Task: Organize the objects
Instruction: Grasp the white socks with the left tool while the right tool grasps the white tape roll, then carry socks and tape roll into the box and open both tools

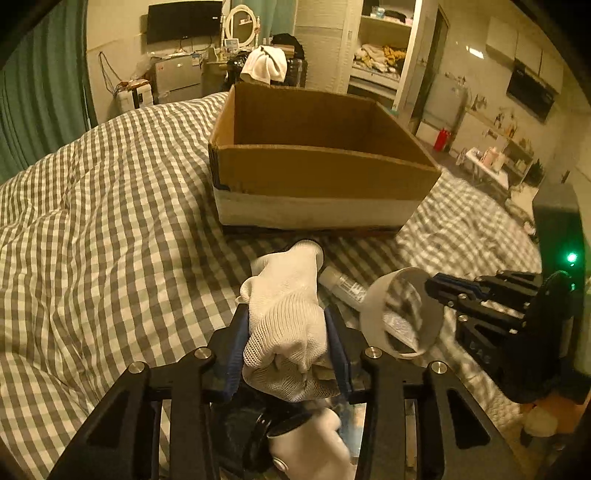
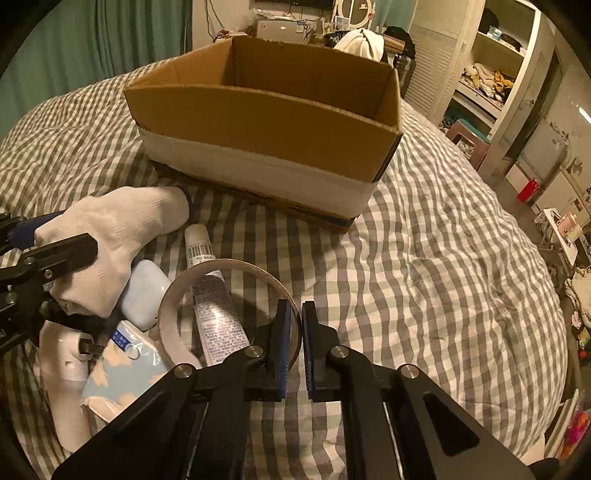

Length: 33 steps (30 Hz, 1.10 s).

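An open cardboard box (image 1: 317, 173) stands on the checked bed, also in the right wrist view (image 2: 258, 122). My left gripper (image 1: 286, 332) is shut on a white knitted glove (image 1: 288, 306), which also shows in the right wrist view (image 2: 110, 236). My right gripper (image 2: 295, 332) is shut on the rim of a clear tape roll (image 2: 221, 306), held just above the bed; the roll also shows in the left wrist view (image 1: 402, 314). A white tube (image 2: 214, 291) lies under the roll.
A pale blue case (image 2: 144, 291), a tissue pack (image 2: 125, 369) and a white object (image 2: 62, 369) lie on the checked duvet (image 2: 443, 277) at the lower left. Beyond the bed stand shelves (image 2: 491, 74) and a desk with a mirror (image 1: 240, 26).
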Available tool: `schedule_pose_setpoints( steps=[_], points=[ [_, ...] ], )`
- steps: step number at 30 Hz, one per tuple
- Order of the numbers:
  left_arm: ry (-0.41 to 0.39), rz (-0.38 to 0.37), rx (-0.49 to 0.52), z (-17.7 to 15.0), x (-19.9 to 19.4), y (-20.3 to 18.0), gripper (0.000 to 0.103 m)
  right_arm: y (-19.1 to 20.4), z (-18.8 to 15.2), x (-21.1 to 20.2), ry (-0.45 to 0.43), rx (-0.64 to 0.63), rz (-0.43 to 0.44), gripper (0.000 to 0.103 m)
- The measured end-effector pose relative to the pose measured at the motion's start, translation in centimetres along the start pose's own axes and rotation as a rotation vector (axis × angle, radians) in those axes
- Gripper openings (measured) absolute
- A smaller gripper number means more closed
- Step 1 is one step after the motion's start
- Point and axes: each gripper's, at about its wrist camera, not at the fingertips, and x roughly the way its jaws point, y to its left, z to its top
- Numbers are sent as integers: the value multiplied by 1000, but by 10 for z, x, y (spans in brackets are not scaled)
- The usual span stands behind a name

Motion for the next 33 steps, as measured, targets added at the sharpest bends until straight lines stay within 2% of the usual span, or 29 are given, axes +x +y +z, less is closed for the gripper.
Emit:
schedule_pose_setpoints(
  steps=[9,16,20,25,33],
  points=[
    [-74,18,-21,17,-39,11,40,7,16,-40,-94,3,-12,5],
    [-142,57,-46,43,-74,26,40,3,31,-75,-187,37,11,5],
    [-177,47,-41,61,-85,25,40,5,44,-94,-242,43,22,5],
    [-191,41,-16,86,-82,25,40,2,57,-102,-266,56,32,5],
    [-231,7,1,150,-56,19,40,-22,107,-109,-318,128,8,5]
  ],
)
